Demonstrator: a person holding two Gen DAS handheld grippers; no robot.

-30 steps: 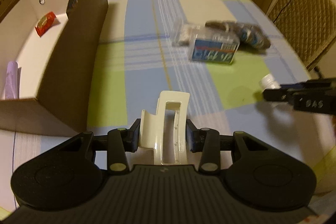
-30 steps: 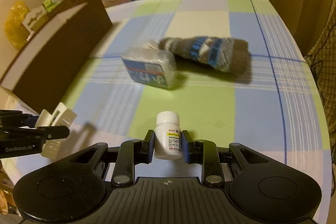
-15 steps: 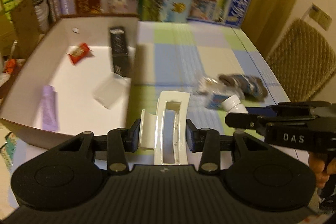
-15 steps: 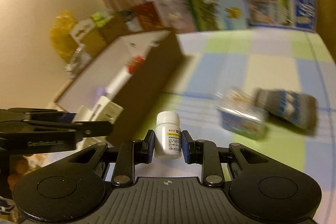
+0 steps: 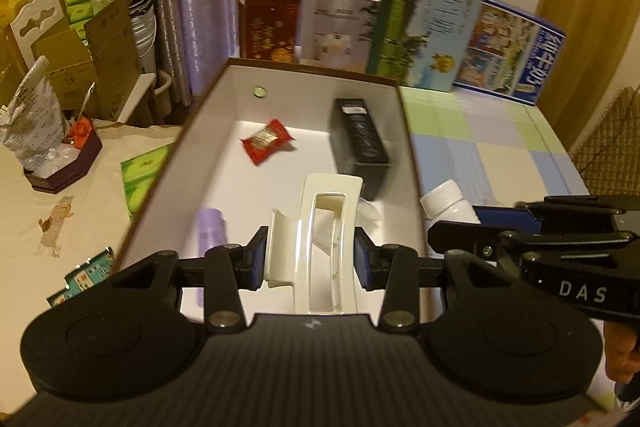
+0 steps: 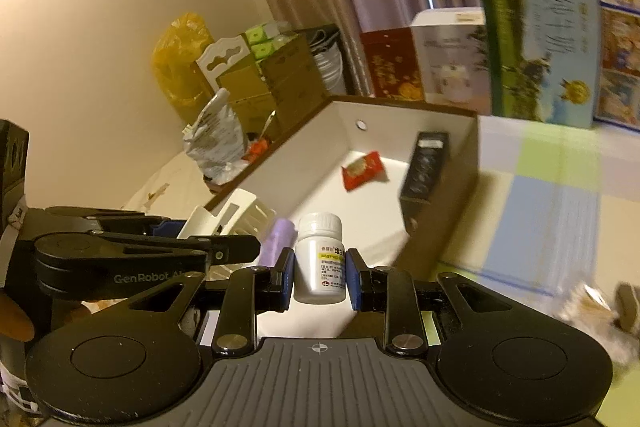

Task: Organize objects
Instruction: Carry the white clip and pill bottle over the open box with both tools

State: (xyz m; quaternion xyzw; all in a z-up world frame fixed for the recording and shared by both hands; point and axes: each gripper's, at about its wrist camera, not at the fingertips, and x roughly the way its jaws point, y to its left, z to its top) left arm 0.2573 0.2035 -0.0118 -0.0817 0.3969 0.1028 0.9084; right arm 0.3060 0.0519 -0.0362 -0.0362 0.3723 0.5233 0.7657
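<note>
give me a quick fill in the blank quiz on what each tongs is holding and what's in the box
1. The left tongs are shut on a white ____.
2. The right tongs grip a white ____ with a screw cap.
3. The snack packet lying in the open box is ____ in colour.
4. The tall black carton leans against the box's ____ wall in the left wrist view.

Missing words: hair clip; pill bottle; red; right
</note>
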